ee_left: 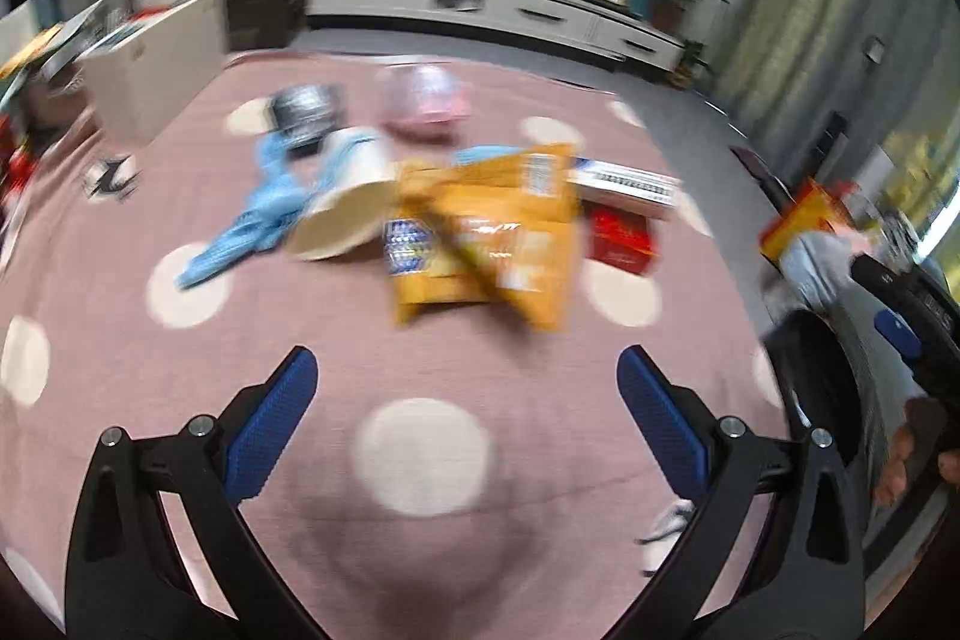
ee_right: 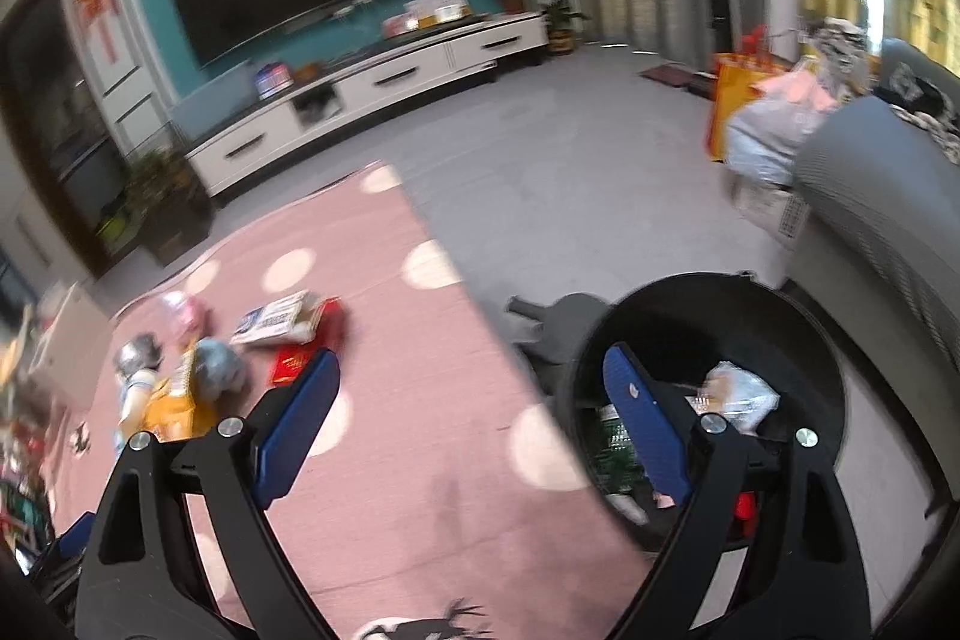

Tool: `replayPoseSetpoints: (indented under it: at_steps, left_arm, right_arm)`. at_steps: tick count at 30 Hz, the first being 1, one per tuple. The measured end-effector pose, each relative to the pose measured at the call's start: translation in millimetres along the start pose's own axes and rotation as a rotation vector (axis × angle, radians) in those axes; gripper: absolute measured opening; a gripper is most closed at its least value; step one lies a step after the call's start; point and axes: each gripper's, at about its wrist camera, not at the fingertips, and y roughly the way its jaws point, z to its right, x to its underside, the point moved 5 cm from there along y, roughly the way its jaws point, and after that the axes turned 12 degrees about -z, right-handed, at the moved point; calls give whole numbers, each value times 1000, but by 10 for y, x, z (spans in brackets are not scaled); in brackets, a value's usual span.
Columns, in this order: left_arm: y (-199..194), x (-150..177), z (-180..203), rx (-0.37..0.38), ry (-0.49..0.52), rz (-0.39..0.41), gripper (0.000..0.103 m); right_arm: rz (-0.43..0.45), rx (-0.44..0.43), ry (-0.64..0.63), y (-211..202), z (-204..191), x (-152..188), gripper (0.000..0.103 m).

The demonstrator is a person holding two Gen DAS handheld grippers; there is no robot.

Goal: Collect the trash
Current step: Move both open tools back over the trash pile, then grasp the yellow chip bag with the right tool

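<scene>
Pink dotted rug (ee_left: 540, 460) under crinkly wrappers (ee_left: 492, 244); both tongs (ee_left: 467, 388) (ee_right: 471, 403) gape, empty.

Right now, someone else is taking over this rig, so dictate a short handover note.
Left gripper: open, empty, above the pink dotted rug, facing the litter pile.
Right gripper: open, empty, beside the black trash bin.
Done: some wrappers and scraps already lie in the bin.
Left on the rug: orange snack bags, paper cup, blue cloth, red packet, white box, a grey item and a pink one behind, too blurred to name.
</scene>
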Motion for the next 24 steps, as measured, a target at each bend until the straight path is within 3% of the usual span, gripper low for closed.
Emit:
replayPoseSetpoints:
  at_steps: [8,11,16,19,24]
  left_arm:
    - [12,9,-680,-26,-148,-34,100]
    - [38,50,-789,4,-164,-48,100]
    - [22,36,-973,-28,-195,-42,100]
    - [29,29,-1041,4,-208,-45,100]
    - [91,17,-1188,21,-244,-57,100]
  right_arm:
    - [-87,-81,-109,314,-569,169,88]
    - [-115,-89,-144,407,-706,239,88]
    - [-146,-119,-174,502,-875,344,88]
    - [-171,-146,-199,569,-1011,399,88]
    - [-203,-180,-320,703,-1486,509,88]
